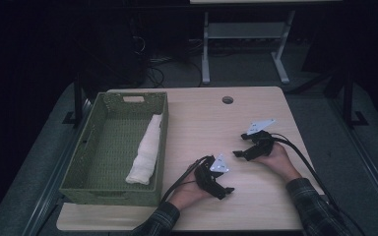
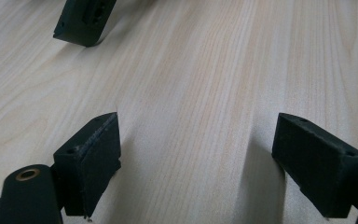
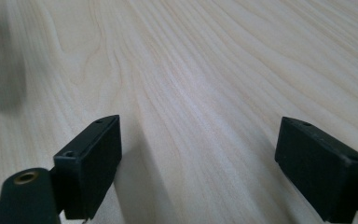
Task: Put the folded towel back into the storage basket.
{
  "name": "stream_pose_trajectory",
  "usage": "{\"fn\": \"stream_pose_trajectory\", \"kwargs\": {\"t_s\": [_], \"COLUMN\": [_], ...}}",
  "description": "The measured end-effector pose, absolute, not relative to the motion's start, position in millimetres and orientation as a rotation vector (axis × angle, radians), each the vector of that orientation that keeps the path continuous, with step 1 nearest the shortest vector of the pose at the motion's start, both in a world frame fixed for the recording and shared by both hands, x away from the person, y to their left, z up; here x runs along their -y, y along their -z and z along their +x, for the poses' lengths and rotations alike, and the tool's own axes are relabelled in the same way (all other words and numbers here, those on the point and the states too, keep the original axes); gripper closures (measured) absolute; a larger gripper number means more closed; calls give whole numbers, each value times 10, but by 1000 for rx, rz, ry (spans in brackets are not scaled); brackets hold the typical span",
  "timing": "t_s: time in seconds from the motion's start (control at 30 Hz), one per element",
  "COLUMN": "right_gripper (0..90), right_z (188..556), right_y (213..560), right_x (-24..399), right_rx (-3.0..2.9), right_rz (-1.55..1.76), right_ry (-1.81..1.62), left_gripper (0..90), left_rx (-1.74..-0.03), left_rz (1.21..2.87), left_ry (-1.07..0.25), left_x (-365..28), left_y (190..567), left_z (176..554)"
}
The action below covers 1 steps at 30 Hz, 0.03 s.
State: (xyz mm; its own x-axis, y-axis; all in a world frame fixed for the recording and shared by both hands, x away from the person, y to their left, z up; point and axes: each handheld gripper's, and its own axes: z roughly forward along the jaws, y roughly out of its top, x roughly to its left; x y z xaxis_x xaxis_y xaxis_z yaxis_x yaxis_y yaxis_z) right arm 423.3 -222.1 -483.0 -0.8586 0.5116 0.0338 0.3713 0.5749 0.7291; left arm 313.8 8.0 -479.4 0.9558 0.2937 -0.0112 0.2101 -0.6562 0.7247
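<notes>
Both grippers — left [image 1: 225, 189], right [image 1: 239, 154] — rest gaping and empty on the table [image 1: 202, 123], the left nearer the rolled cloth [image 1: 146, 150] lying lengthwise in the basket [image 1: 109, 193].

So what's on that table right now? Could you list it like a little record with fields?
table: light wood top
basket: green woven, at the table's left side
in basket: rolled white cloth along its right wall
left gripper: jaws open, nothing between, low over bare wood
right gripper: jaws open, nothing between, low over bare wood
gap: grippers apart from the basket
</notes>
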Motion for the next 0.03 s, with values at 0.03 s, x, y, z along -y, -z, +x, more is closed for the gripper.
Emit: {"fn": "stream_pose_trajectory", "kwargs": {"t_s": [0.03], "right_gripper": [138], "right_z": [4233], "right_y": [4829], "right_x": [2221], "right_rx": [-2624], "right_rz": [743], "right_ry": [-1151], "left_gripper": [145], "left_rx": [-352], "left_rz": [2308], "left_ry": [-136], "left_x": [-80], "left_y": [4794], "left_z": [3138]}}
